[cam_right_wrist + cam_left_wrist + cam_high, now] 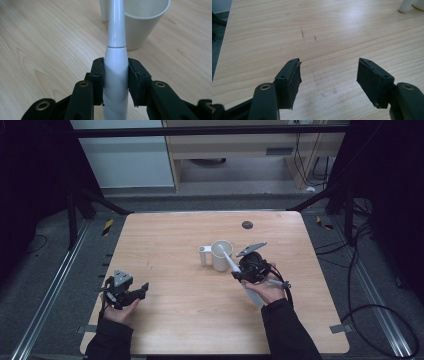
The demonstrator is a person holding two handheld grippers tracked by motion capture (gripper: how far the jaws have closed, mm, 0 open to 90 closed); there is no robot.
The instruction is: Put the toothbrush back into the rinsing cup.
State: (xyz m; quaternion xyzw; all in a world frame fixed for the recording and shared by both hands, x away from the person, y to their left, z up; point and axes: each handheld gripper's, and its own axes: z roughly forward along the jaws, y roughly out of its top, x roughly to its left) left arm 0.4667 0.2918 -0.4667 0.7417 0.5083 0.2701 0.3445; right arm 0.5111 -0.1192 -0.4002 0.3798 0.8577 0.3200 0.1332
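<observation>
Right gripper (115, 82) clamps the white toothbrush (115, 67) by its handle, head tipped toward the white cup (221, 255) mid-worktop (175, 320). Looks like the insertion step: next, steer the tip inside the rim. Left gripper (329, 80) idles, fingers wide, empty.

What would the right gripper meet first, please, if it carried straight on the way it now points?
Most likely the white cup: the toothbrush held in the right gripper points at its rim, though depth is unclear.
</observation>
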